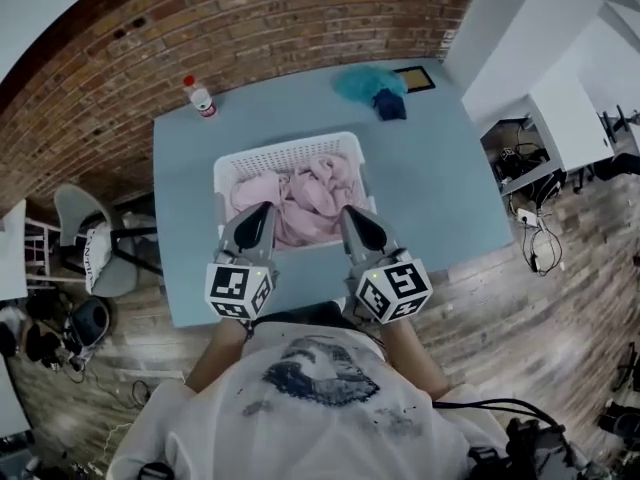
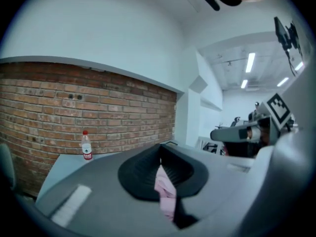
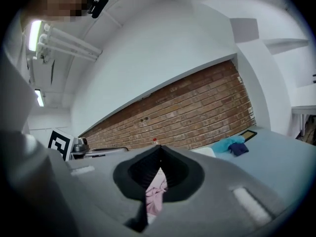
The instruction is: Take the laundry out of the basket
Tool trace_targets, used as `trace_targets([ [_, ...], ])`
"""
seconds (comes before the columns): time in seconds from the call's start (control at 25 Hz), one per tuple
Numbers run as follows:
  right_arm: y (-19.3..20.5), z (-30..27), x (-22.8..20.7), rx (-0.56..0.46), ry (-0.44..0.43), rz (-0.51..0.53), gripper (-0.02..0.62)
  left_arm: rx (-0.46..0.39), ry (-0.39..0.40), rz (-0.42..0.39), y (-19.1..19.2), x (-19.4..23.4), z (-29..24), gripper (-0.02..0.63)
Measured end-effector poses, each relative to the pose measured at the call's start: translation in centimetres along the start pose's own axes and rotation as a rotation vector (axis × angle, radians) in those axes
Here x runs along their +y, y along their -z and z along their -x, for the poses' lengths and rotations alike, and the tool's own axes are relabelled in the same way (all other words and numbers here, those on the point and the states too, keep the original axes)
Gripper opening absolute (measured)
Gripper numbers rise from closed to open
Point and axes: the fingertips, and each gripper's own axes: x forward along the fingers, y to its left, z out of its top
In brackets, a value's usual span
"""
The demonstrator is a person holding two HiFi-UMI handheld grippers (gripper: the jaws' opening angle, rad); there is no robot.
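DESK: What are the two grippers doing?

PHOTOGRAPHER: The left gripper point(image 1: 266, 209) and right gripper point(image 1: 348, 211), grey shells with ribbed black pads, are side by side, each pressed together at the tips. Pink cloth shows through the slot behind each pair of tips. I judge that to be the pile lying below, not a pinched fold, though the views don't settle it.

DESK: And the laundry?

PHOTOGRAPHER: The laundry point(image 1: 305, 193), soft crumpled pink fabric, is heaped just ahead of and beneath both tips. It sits inside the basket point(image 1: 290, 149), white rectangular plastic with perforated walls, whose near rim is under the jaws.

DESK: Progress?

PHOTOGRAPHER: Early, by my reading. The basket looks full, and nothing pink lies on the table point(image 1: 430, 183), a smooth pale-blue top. Beyond the basket on the right gripper's side, a fluffy teal cloth point(image 1: 360, 81) touches a dark blue cloth point(image 1: 390, 106); whether they came from the basket I can't say. On the left gripper's side, a red-capped bottle point(image 1: 201, 97) stands upright before the brick wall point(image 1: 260, 18).
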Motion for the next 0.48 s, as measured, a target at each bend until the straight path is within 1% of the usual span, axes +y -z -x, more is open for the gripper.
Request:
trace_targets([
  [0.12, 0.2, -1.1, -0.6, 0.016, -0.031, -0.019, -0.003, 0.036, -0.034, 0.009, 0.9, 0.8, -0.4, -0.008],
  [0.28, 0.5, -2.3, -0.8, 0.03, -0.051, -0.03, -0.003, 0.047, -0.054, 0.013, 1.2, 1.6, -0.6, -0.009],
  [0.36, 0.8, -2.9, -0.8, 0.037, -0.052, -0.036, -0.003, 0.055, -0.051, 0.016, 1.5, 2.1, -0.8, -0.009],
  [0.48, 0.8, -3.7, -1.1, 0.04, -0.036, -0.031, -0.003, 0.066, -0.026, 0.018, 1.8, 2.9, -1.5, -0.008],
])
